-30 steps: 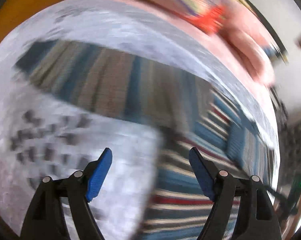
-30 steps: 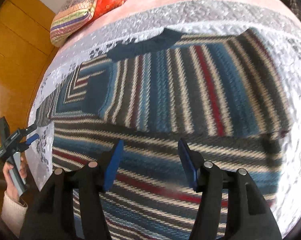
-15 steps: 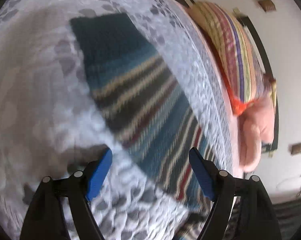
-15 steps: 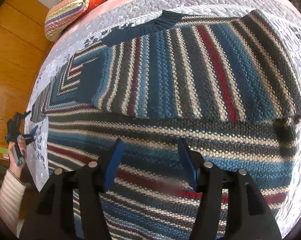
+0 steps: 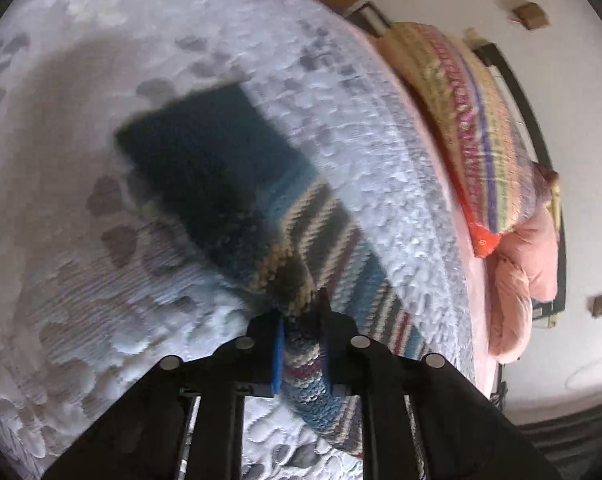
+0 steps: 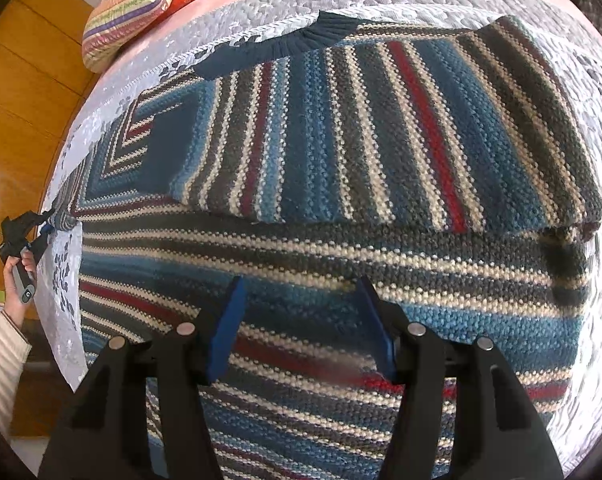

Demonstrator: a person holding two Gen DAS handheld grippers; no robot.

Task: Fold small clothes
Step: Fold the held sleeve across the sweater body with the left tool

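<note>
left tool (image 5: 301, 344) has now clamped the striped blue-grey-red knit sweater (image 6: 361, 168) sleeve | right tool (image 6: 305, 328) spread above it | no readable labels

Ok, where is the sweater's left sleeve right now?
In the left wrist view the sleeve lies stretched across the white bedspread, its striped part pinched in the left hand-held gripper, its navy cuff farthest away.

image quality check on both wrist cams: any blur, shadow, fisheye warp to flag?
Left wrist view: motion blur smears the sweater sleeve and bedspread; a soft grey shadow falls on the spread; the left claw stays sharp. Right wrist view: crisp knit on the sweater, slight smear beside the right claw; strong barrel warp bends the stripes, dark vignette corners.
</note>
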